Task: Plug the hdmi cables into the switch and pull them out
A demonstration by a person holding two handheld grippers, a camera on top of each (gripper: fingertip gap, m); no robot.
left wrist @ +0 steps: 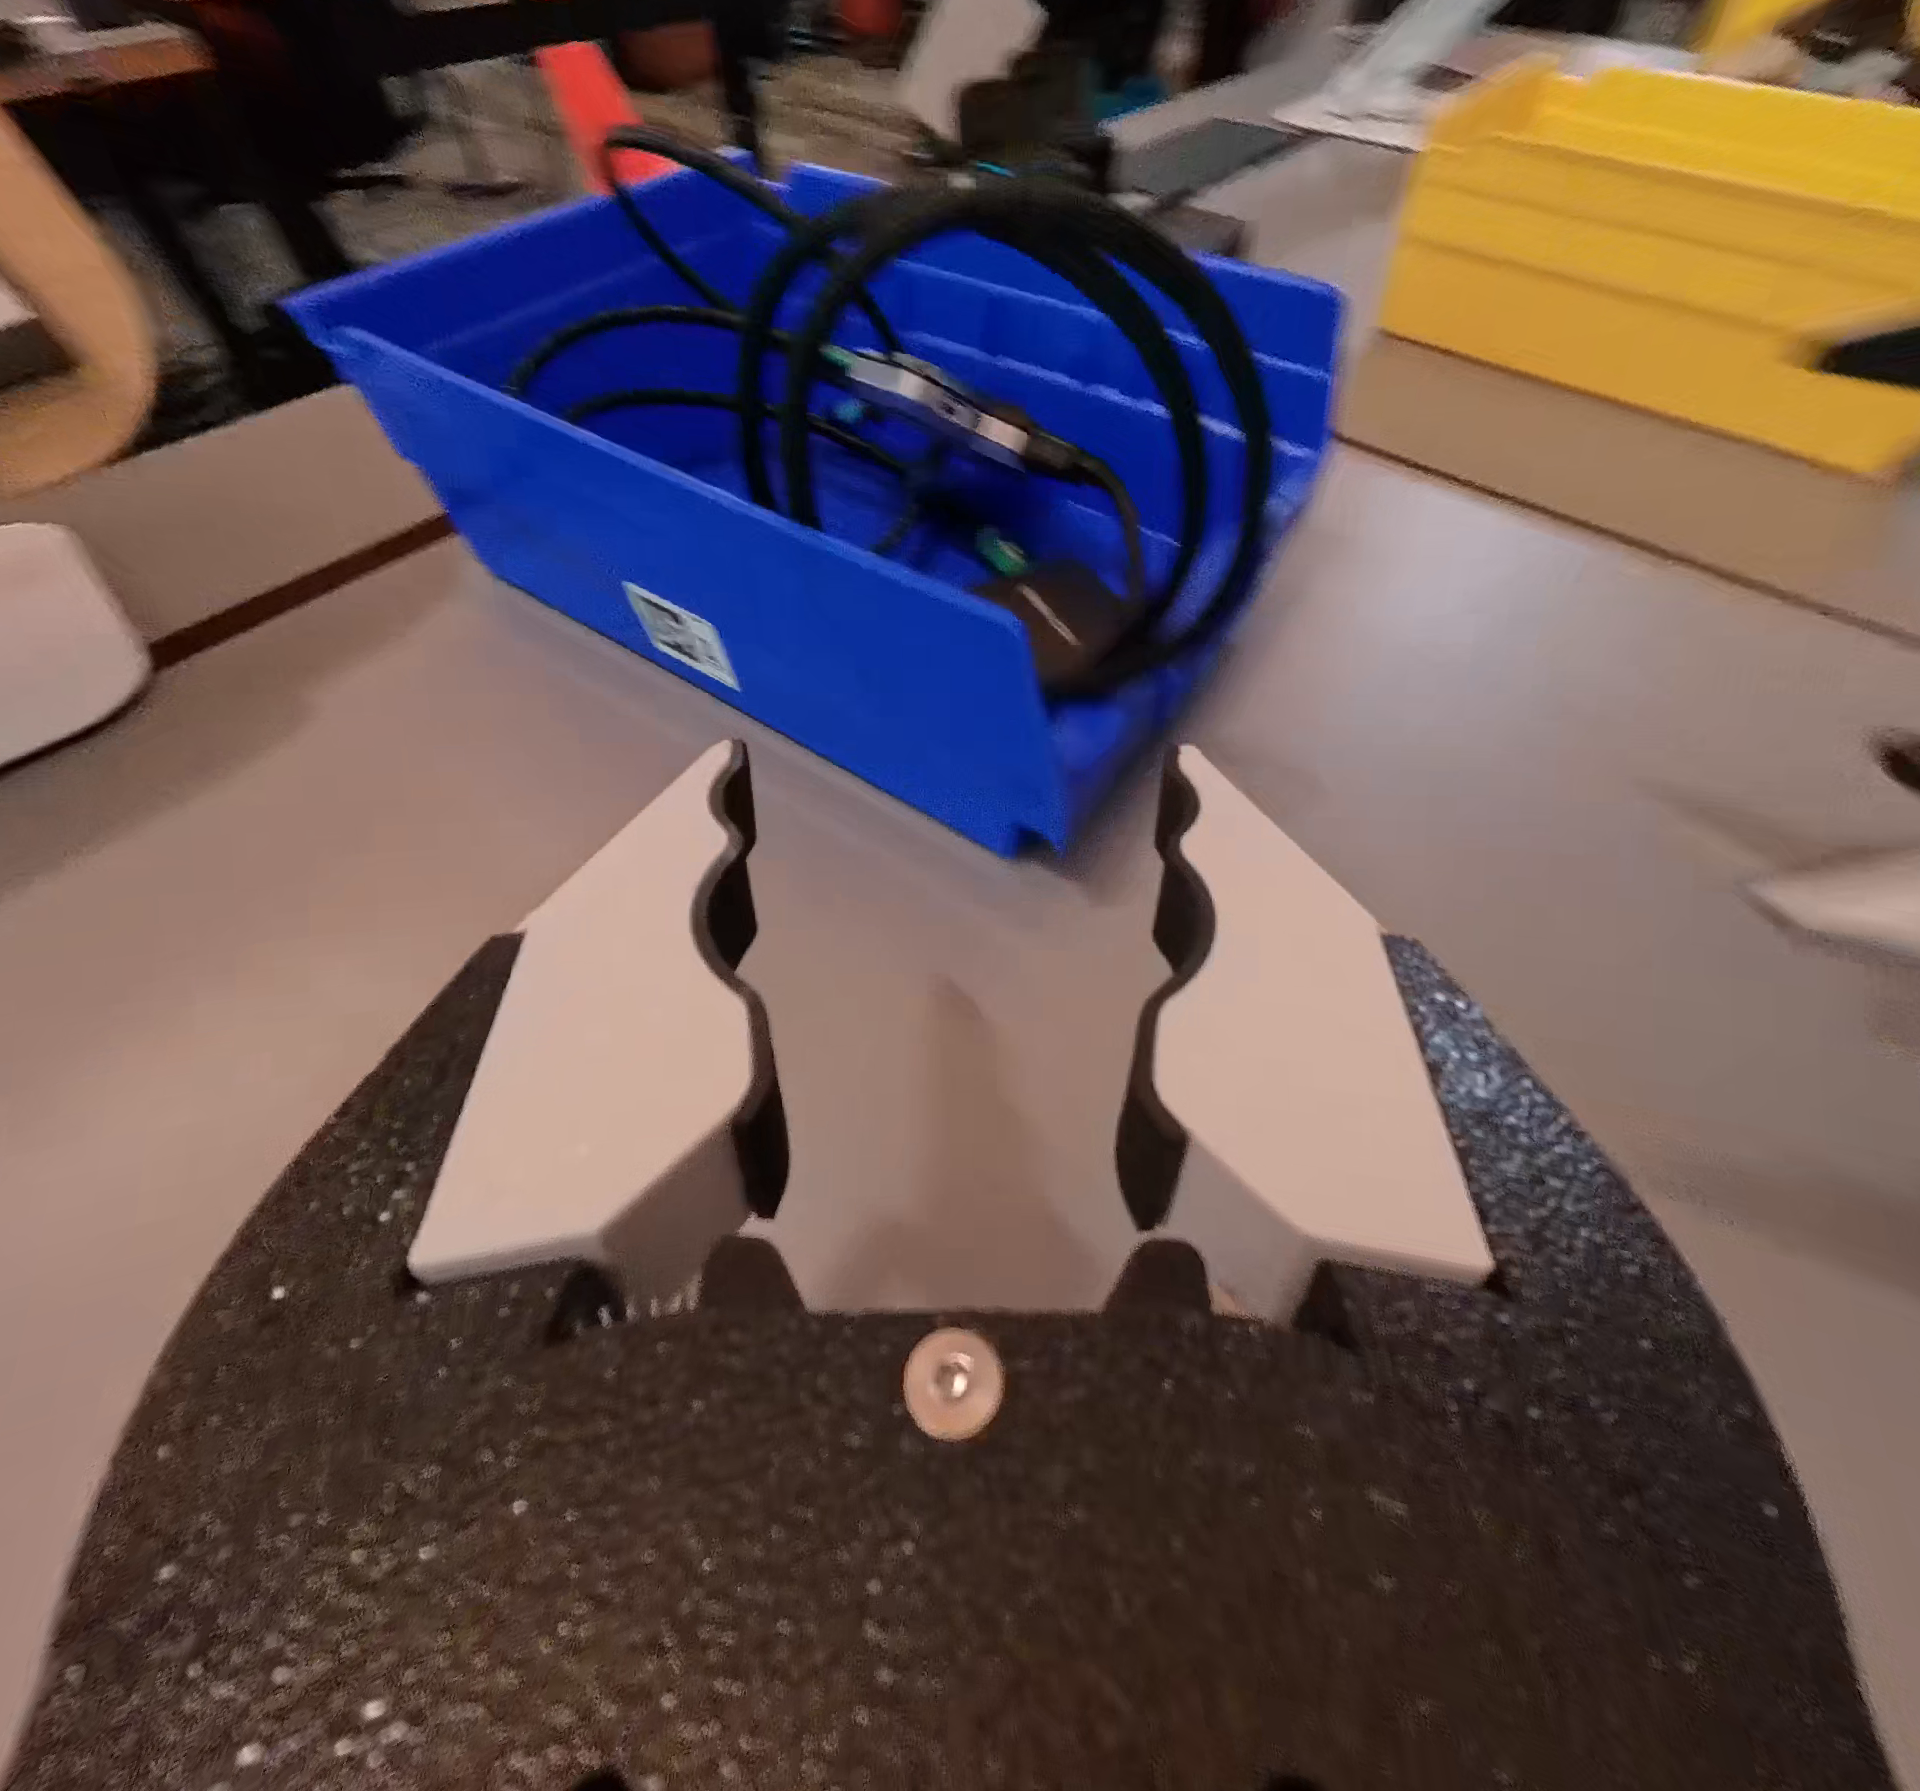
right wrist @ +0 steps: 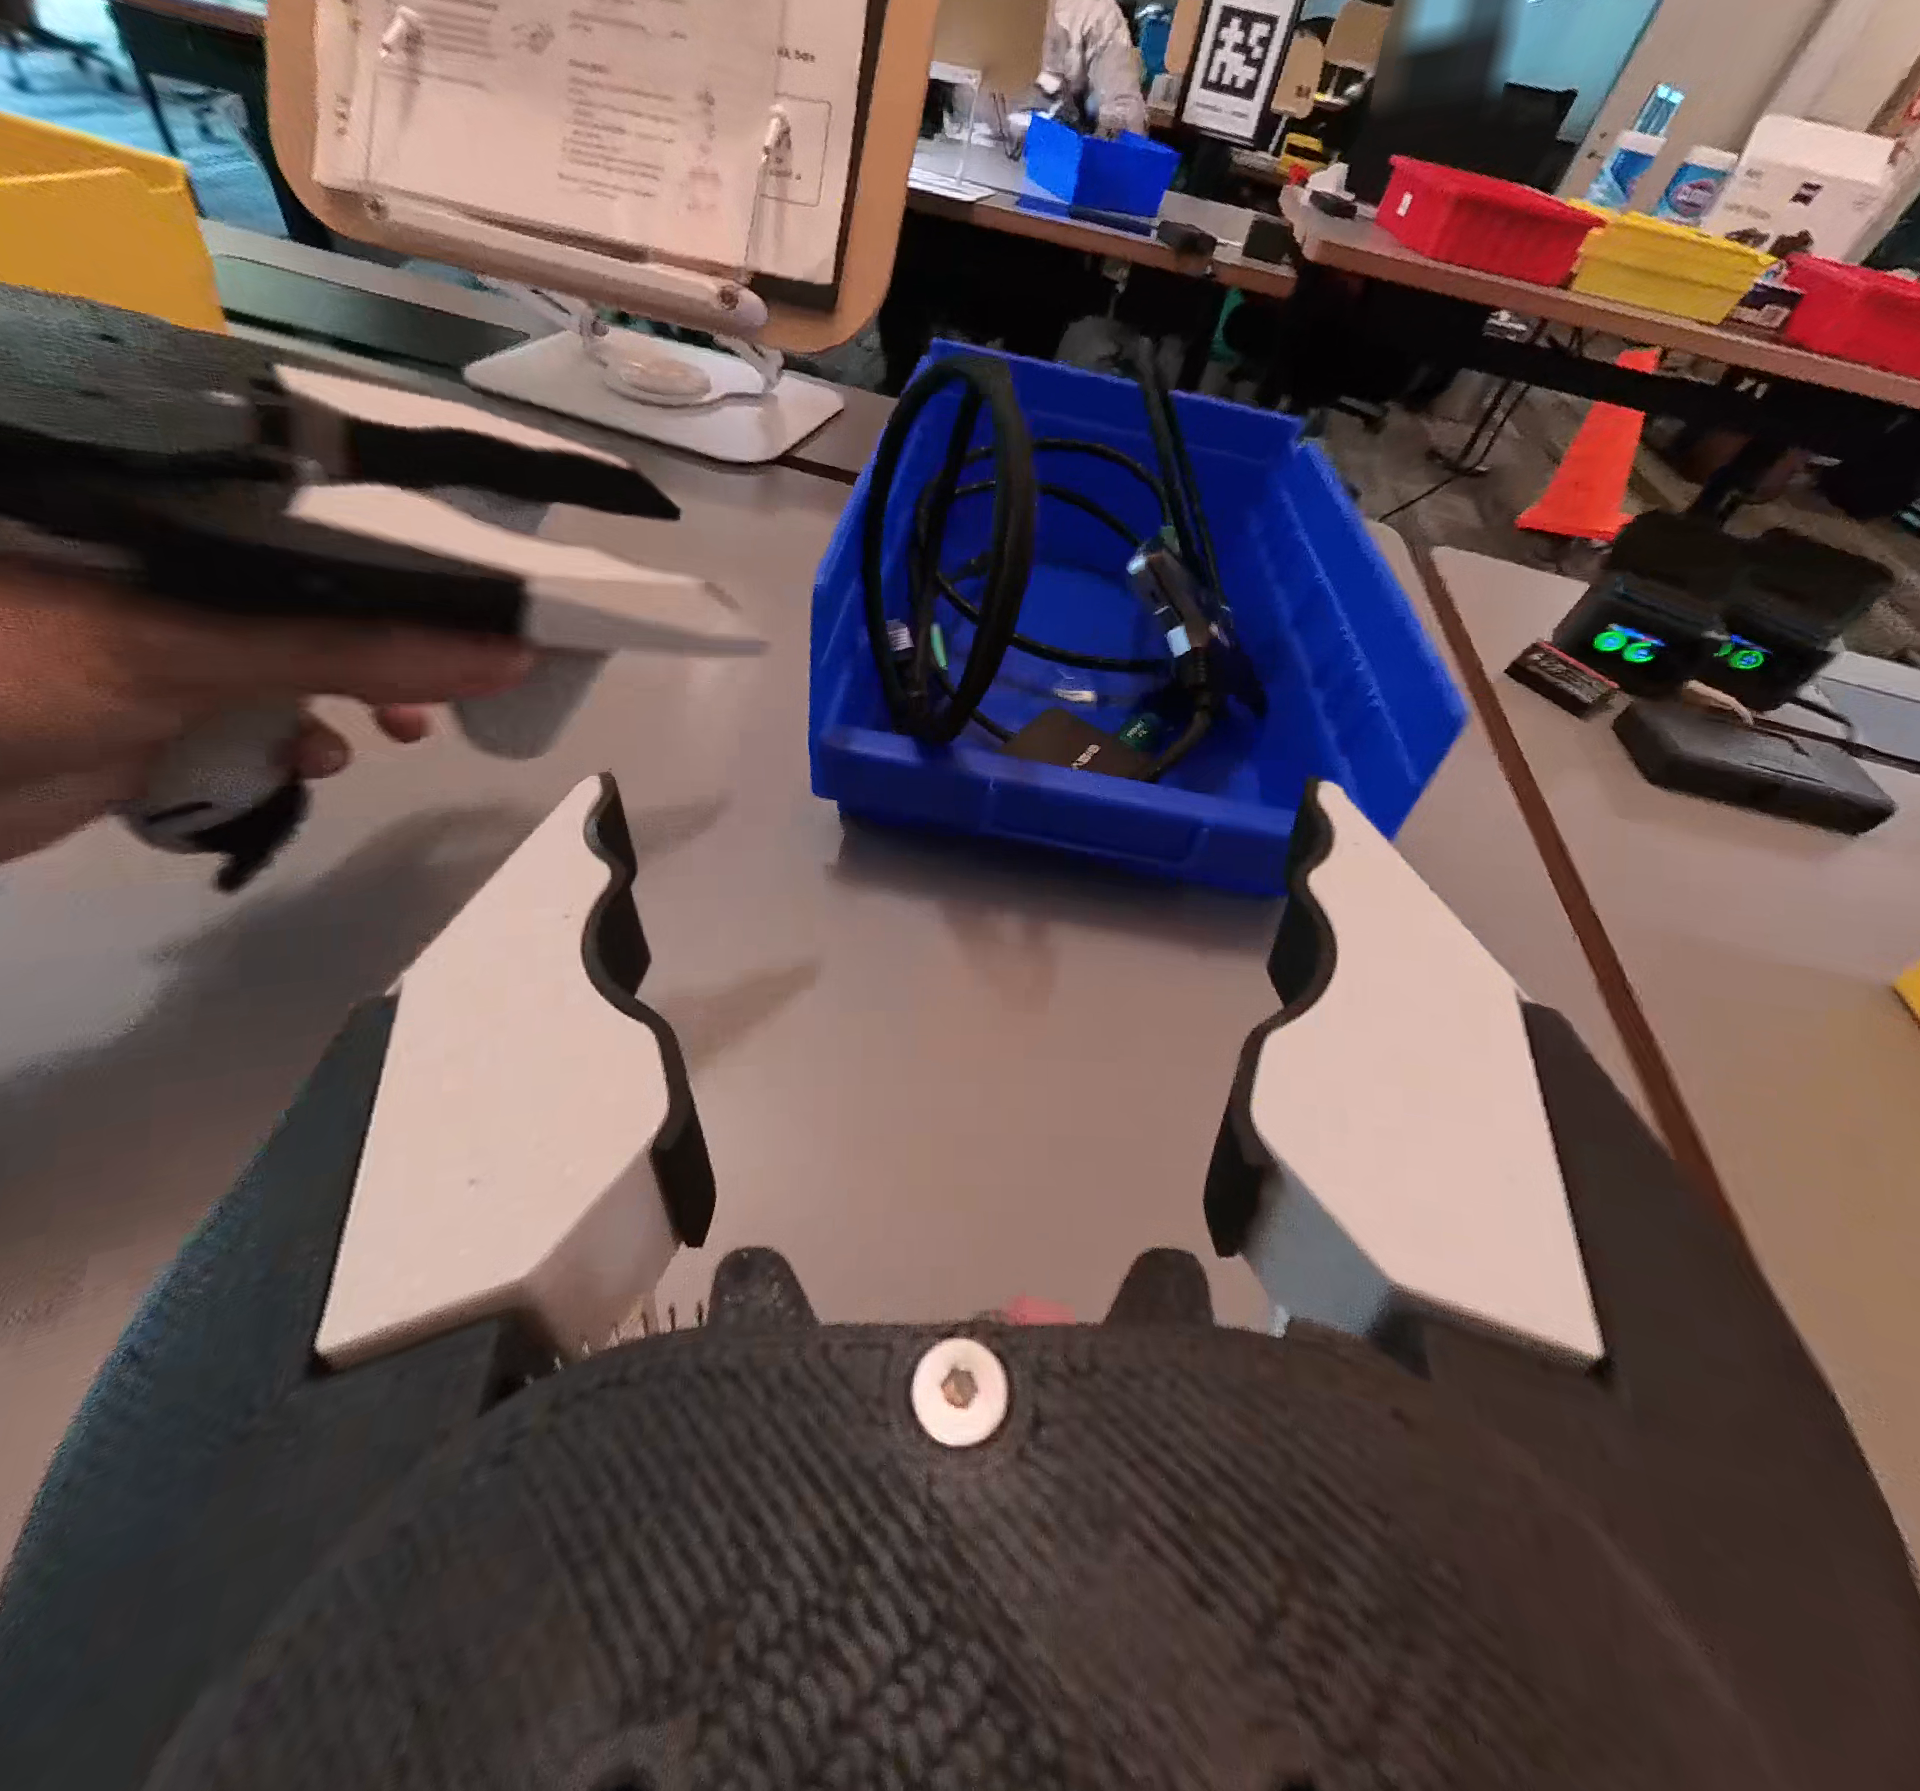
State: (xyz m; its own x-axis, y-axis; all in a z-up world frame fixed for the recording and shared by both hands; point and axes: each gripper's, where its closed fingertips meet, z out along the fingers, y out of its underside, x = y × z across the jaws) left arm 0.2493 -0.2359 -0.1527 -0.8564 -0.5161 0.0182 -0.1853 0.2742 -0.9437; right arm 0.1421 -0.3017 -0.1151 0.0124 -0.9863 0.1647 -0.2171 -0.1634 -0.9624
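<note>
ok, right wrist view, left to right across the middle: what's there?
Left gripper in a hand → blue bin holding the coiled black cables → black devices with green lights on the neighbouring table.

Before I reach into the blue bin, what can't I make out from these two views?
- Whether any cable is plugged into the switch: its ports are too small in the right wrist view, and the bin wall hides most of it in the left wrist view.
- Which plug belongs to which cable: the coils overlap.
- The left wrist view is motion-blurred throughout.
- Both grippers, left and right, are open and empty.
</note>
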